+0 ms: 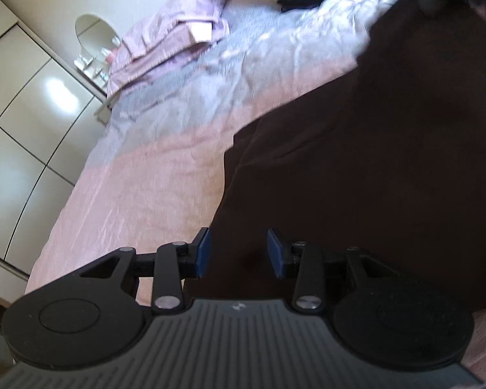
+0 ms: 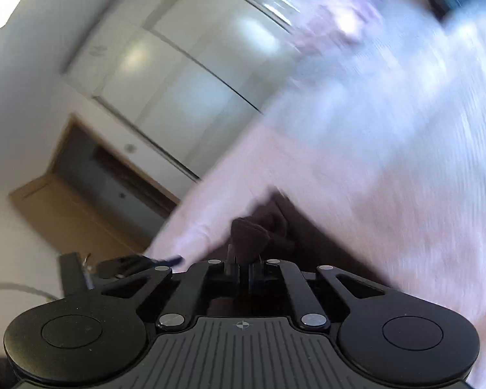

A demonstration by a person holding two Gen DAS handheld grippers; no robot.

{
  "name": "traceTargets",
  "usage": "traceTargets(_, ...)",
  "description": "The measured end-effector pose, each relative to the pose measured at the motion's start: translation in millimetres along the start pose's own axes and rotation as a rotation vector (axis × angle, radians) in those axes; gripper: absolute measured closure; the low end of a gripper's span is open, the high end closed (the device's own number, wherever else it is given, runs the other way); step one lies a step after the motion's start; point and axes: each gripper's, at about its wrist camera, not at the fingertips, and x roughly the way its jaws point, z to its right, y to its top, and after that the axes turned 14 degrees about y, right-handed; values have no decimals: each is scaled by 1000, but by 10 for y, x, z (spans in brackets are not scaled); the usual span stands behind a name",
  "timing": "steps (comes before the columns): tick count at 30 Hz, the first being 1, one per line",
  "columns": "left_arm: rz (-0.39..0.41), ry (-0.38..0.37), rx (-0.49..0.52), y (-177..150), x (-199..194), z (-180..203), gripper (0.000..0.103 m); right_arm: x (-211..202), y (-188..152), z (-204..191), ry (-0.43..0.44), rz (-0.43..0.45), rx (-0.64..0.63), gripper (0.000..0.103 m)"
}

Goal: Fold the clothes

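- Left gripper (image 1: 238, 253) gapes wide, empty, over the dark garment (image 1: 372, 162) spread on the pink bedsheet (image 1: 145, 188)
- Right gripper (image 2: 242, 270) is pinched tight on a bunched garment edge

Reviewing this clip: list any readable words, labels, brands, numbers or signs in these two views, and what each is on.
No readable text in either view.
Left gripper body: a small pale mark, too small and blurred to read.
Right gripper body: a small crosshair symbol, no letters.
Dark garment, bedspread, folded pink cloth, wardrobe: no print visible.
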Motion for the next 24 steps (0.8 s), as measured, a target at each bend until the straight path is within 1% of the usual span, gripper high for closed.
traceTargets(2, -4, -16, -7, -17, 101, 58, 68, -127, 33, -86, -5, 16, -59, 100)
traceTargets(3, -12, -25, -10, -37, 156, 85, 68, -149, 10, -53, -27, 7, -65, 100)
traceTargets(4, -20, -32, -16, -62, 212, 109, 69, -156, -35, 31, -69, -14, -61, 100)
traceTargets(5, -26, -37, -28, -85, 254, 120, 69, -153, -89, 166, -110, -38, -22, 100)
traceTargets(7, -52, -45, -55, -138, 311, 69, 68, -209, -184, 333, -150, -60, 45, 100)
traceTargets(8, -65, -48, -69, -165, 338, 37, 67, -215, -194, 348, -156, -64, 46, 100)
traceTargets(10, -93, -55, -96, -219, 392, -26, 68, -230, -163, 246, -160, -49, 0, 100)
traceTargets(13, -134, -65, -137, -301, 474, -121, 68, -239, -90, 152, -146, -44, -48, 100)
traceTargets(16, -175, -75, -178, -382, 555, -217, 68, -225, -140, 233, -176, -85, -13, 100)
traceTargets(18, -203, -82, -206, -437, 609, -280, 67, -136, -186, 309, -178, -130, 30, 100)
traceTargets(19, -216, -85, -219, -464, 636, -312, 64, -161, -185, 311, -174, -126, 38, 100)
traceTargets(20, -220, -85, -226, -475, 644, -323, 63, -188, -184, 313, -170, -122, 46, 100)
traceTargets(23, -205, -74, -246, -462, 605, -364, 63, -285, -101, 176, -190, -104, -18, 97)
traceTargets(24, -193, -69, -259, -449, 580, -397, 63, -302, -72, 126, -201, -105, -43, 91)
